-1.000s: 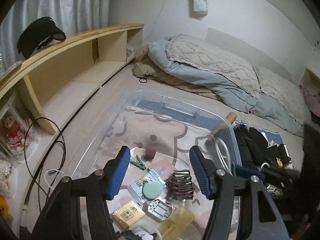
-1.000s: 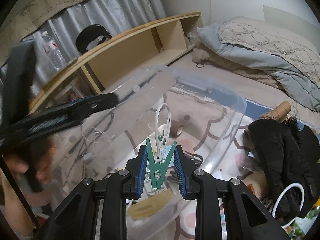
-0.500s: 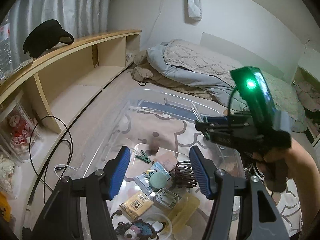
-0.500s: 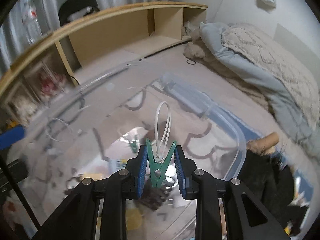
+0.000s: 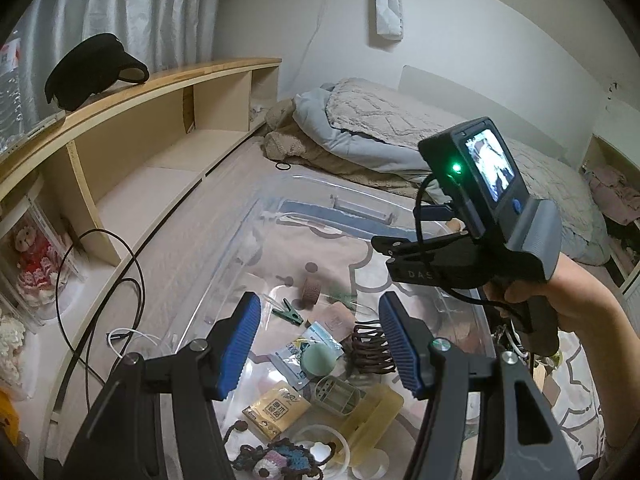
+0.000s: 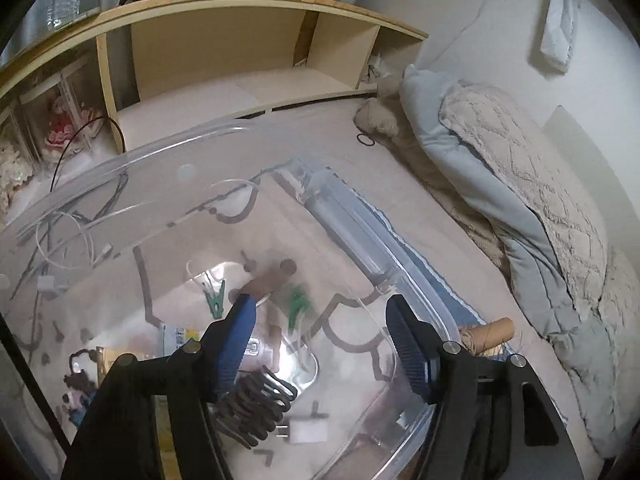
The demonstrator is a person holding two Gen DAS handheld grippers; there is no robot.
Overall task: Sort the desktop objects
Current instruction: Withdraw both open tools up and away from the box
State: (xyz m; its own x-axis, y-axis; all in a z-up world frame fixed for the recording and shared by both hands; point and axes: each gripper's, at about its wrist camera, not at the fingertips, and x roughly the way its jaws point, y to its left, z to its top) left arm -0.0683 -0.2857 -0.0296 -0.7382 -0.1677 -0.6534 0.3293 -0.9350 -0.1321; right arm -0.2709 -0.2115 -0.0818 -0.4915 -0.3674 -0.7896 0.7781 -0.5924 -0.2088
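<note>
A clear plastic storage bin (image 5: 256, 216) (image 6: 384, 268) sits on the bed and holds small items. My right gripper (image 6: 320, 340) is open above the bin. A green clothespin (image 6: 298, 302), blurred, is in the bin below it, beside a white cable tie. A second green clothespin (image 5: 288, 312) (image 6: 215, 296) lies on the bin floor. My left gripper (image 5: 320, 344) is open and empty over the bin's near end, above a brown hair claw (image 5: 372, 346), a packet with a green round item (image 5: 318, 360) and a yellow packet (image 5: 276, 410). The right gripper's handle (image 5: 480, 248) shows in the left wrist view.
A wooden shelf unit (image 5: 160, 120) runs along the left, with a black visor (image 5: 92, 70) on top and a doll (image 5: 34, 264) below. Folded blankets (image 5: 380, 128) lie behind the bin. Cables (image 5: 100, 280) lie left of it. Black clutter (image 5: 520, 344) lies to its right.
My right gripper has opened and let go of the green clothespin with the cable tie, which has dropped into the bin. The right gripper has moved further over the bin.
</note>
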